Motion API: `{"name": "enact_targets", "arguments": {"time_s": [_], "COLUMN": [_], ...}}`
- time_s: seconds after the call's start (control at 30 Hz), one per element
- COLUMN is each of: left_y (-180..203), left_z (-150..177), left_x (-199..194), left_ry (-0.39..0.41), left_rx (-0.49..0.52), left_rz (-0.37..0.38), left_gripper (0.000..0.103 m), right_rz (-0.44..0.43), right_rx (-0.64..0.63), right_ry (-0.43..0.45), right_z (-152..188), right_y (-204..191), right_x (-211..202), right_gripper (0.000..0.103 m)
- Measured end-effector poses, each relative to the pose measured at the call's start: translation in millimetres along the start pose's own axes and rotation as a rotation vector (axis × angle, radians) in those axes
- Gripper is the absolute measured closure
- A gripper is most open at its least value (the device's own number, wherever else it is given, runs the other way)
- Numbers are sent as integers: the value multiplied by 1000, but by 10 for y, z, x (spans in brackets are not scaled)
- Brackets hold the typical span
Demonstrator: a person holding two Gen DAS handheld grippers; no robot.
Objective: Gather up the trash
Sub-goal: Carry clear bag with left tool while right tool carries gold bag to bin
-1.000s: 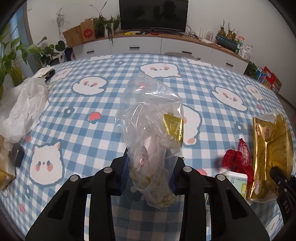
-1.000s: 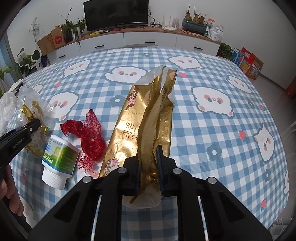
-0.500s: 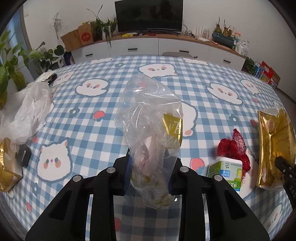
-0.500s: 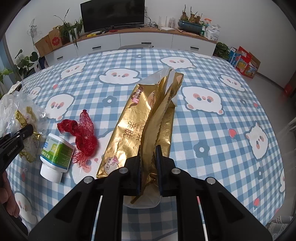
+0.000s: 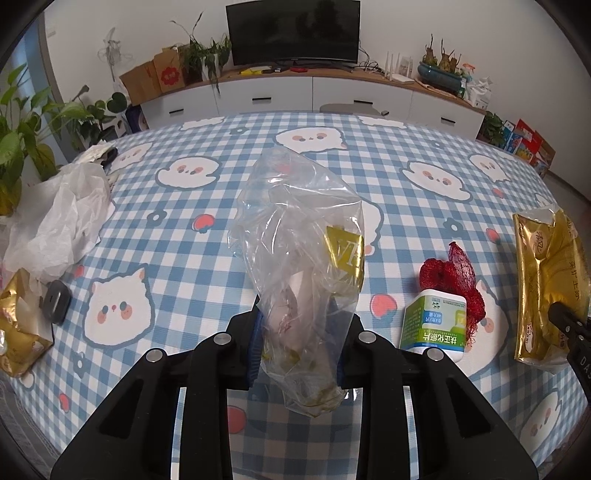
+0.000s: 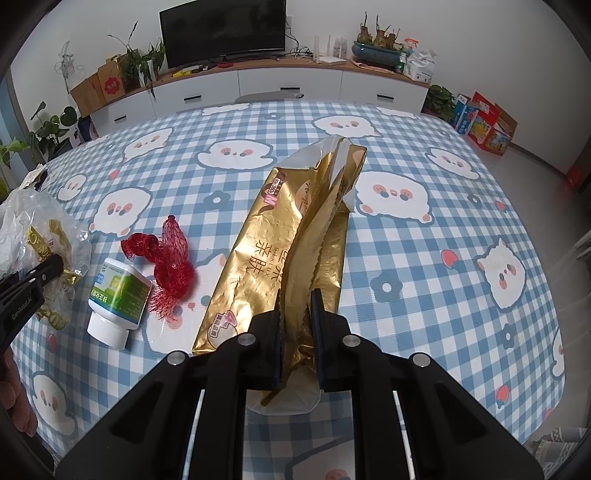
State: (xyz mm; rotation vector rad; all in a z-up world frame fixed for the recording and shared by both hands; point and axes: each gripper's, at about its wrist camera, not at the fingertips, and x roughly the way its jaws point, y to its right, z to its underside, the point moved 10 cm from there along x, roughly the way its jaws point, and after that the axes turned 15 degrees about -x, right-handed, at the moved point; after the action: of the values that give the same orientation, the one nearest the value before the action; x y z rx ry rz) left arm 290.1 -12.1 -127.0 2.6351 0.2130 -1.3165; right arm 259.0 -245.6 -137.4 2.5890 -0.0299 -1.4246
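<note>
Claws both clenched: left claw point(image 5: 297, 338) pinches clear bag point(image 5: 301, 254), right claw point(image 6: 298, 325) pinches gold wrapper point(image 6: 291, 251).

A home living room, plainly: a dark flat-screen television point(image 5: 293, 31) on a long white sideboard with drawers point(image 5: 314, 98) along the far wall, potted houseplants point(image 5: 22, 136) at the left, a bonsai in a blue bowl point(image 6: 376, 46), cardboard boxes point(image 5: 155, 75) in the corner, and up front a table under a blue checked tablecloth with cartoon cats point(image 5: 424, 206)
</note>
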Motion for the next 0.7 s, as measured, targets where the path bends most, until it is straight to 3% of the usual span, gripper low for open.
{"name": "enact_targets", "arguments": {"time_s": [0.7], "left_y": [-197], "left_z": [418], "left_x": [-327], "left_ry": [-27], "left_rx": [-27], "left_rz": [12], "left_gripper": [75], "right_rz": [4], "right_rx": [2], "right_ry": [25], "right_z": [267], "right_y": [82], "right_x": [-364], "right_gripper": [91]}}
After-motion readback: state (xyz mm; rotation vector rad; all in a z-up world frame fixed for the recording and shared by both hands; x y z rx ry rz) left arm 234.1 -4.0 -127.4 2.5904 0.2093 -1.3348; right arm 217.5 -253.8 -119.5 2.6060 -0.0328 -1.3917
